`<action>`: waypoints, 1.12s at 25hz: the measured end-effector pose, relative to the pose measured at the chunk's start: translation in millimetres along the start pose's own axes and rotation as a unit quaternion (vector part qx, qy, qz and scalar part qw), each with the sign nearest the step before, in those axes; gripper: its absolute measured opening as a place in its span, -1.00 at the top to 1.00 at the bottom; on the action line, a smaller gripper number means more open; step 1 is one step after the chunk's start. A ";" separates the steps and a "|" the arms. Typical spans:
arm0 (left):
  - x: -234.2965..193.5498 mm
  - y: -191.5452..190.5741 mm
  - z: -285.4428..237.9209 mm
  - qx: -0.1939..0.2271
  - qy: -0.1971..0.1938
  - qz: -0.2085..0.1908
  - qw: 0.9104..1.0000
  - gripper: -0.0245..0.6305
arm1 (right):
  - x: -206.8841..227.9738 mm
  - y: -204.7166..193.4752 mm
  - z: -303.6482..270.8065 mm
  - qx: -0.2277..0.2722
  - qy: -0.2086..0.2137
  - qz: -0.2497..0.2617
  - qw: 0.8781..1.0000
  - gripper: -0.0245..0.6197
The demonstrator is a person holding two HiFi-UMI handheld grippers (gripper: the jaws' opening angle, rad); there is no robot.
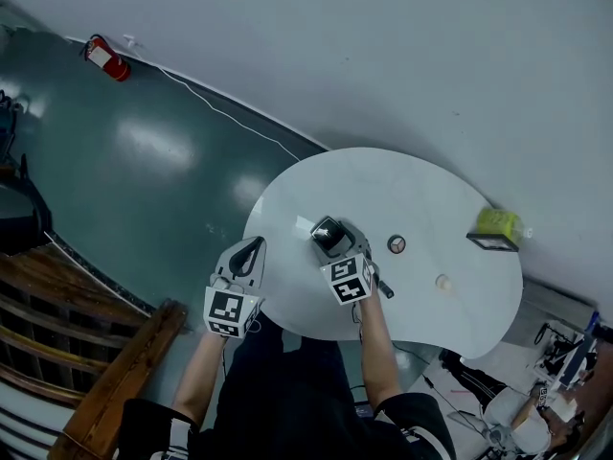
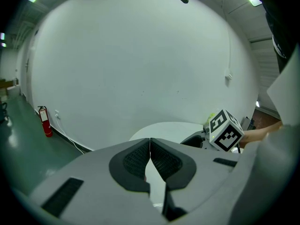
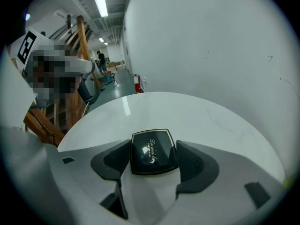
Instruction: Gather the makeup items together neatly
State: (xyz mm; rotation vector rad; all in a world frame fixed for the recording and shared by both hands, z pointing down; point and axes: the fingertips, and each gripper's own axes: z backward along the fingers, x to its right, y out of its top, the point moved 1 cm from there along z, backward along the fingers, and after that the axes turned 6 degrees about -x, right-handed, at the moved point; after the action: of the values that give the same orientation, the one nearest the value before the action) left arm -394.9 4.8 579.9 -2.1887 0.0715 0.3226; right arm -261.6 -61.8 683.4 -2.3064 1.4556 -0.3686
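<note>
Far left in the head view, a red fire extinguisher (image 1: 106,57) lies on the dark green floor by the wall, and a thin white cable (image 1: 225,115) runs from near it toward the table. Brown wooden stair beams (image 1: 115,377) are at lower left.

The left gripper (image 1: 253,248) is at the left edge of the white rounded table (image 1: 421,319). Its own view shows the left gripper (image 2: 150,159) with jaws pressed together and nothing between the pads. Its marker cube points back toward the person.

The right gripper (image 1: 330,239) is over the table's left-centre part, just right of the left one. The right gripper (image 3: 153,159) has its jaws closed on a black square glossy compact with a gold rim (image 3: 152,152), one pad on each side edge, lid facing up with gold lettering. The same compact (image 1: 328,229) shows at the jaw tips in the head view. Cannot tell whether it is lifted or resting on the tabletop.

Right of that gripper, a small round dark-rimmed disc (image 1: 397,244) lies flat on the table. Further right and nearer the person is a small cream-coloured round item (image 1: 442,282). At the table's far right edge lies a yellow-green item with a black end (image 1: 498,227), well apart from the compact.
</note>
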 end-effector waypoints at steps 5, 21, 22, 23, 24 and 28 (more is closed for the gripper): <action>-4.1 0.7 0.6 0.001 0.005 0.007 1.000 0.86 | -0.8 1.8 -2.8 -0.034 0.011 0.021 0.999 0.02; -10.5 -2.2 10.5 0.009 0.018 0.011 1.000 0.86 | -3.7 3.5 -2.2 -0.034 0.024 0.032 0.999 0.00; -9.1 -1.5 11.4 0.010 0.018 0.009 1.000 0.86 | -3.8 3.2 0.2 -0.031 0.024 0.030 0.999 0.00; -7.5 -0.6 12.3 0.012 0.018 0.008 1.000 0.86 | -4.0 2.7 3.4 -0.028 0.024 0.030 0.999 0.00; -5.9 0.1 13.6 0.013 0.019 0.006 1.000 0.86 | -4.7 2.1 7.6 -0.024 0.022 0.032 0.999 0.00; 2.1 -0.7 21.5 0.014 0.020 -0.005 1.000 0.86 | -13.0 2.0 34.1 -0.002 0.017 0.040 0.999 0.00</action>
State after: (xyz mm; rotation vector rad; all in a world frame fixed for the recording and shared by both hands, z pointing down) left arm -397.1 22.6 567.7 -2.1672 0.0877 0.2701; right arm -254.6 -44.7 652.0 -2.2470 1.5617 -0.3838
